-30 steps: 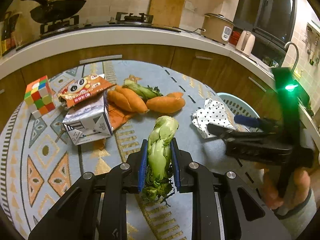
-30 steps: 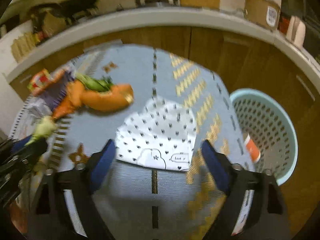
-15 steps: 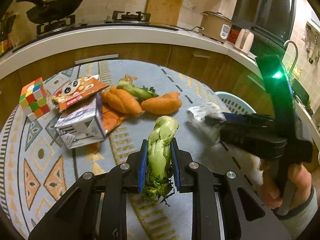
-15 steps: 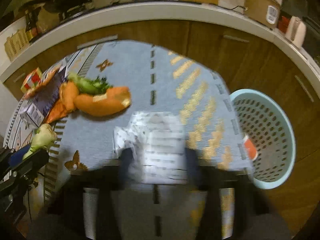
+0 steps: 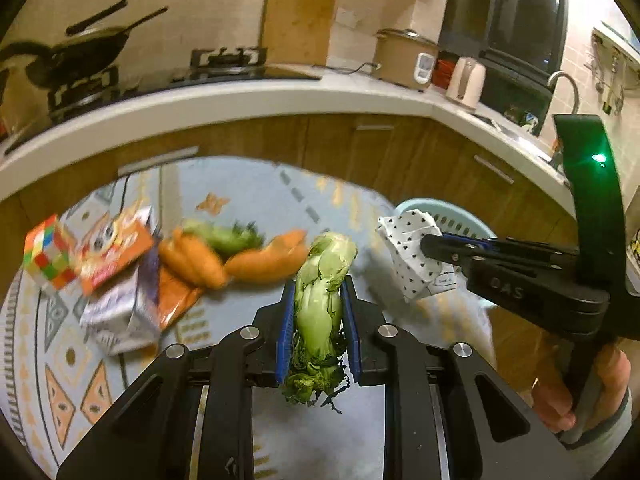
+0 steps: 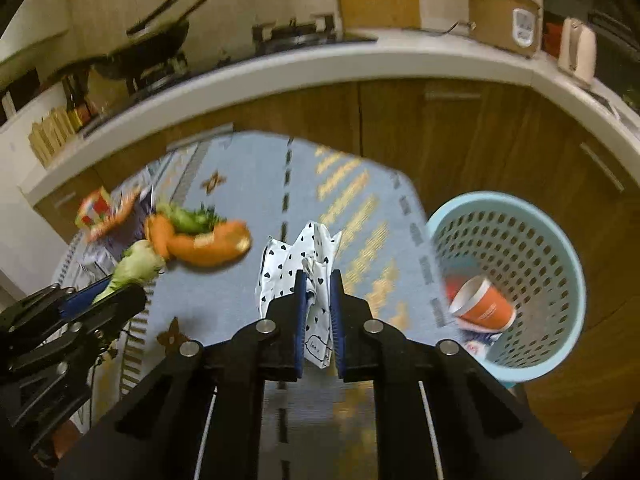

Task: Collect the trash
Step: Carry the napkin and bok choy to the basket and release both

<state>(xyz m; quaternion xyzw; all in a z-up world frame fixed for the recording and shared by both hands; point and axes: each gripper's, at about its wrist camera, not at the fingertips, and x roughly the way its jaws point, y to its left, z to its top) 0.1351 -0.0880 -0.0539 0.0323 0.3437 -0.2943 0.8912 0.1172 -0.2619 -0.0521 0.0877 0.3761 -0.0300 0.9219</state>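
Both grippers have come up off the desk (image 6: 248, 168) since a second ago. Right gripper (image 6: 318, 300) jaws were wide around the dotted wrapper (image 6: 296, 264) then; they have just been closing and now pinch it, folded up between the pads and clear of the cloth. Left gripper (image 5: 318, 320) jaws stay narrow on the bok choy (image 5: 322, 292), stalk end hanging below the pads, leafy tip up.

Step in hand, as I read it: carry phase, both loads lifted, nothing dropped yet. Basket (image 6: 560, 264) sits off the desk edge to the right, with an orange cup (image 6: 486, 306) inside.

Next move: swing the right gripper over the basket rim, open, let the wrapper fall. Then the left does the same with the bok choy. The wrapper is light and crumpled, so it may cling to a pad; open fully.

Left on the desk: carrots (image 5: 192, 260), carton (image 5: 120, 312), snack bag (image 5: 112, 252), cube (image 5: 48, 256). The cube is likely not trash.
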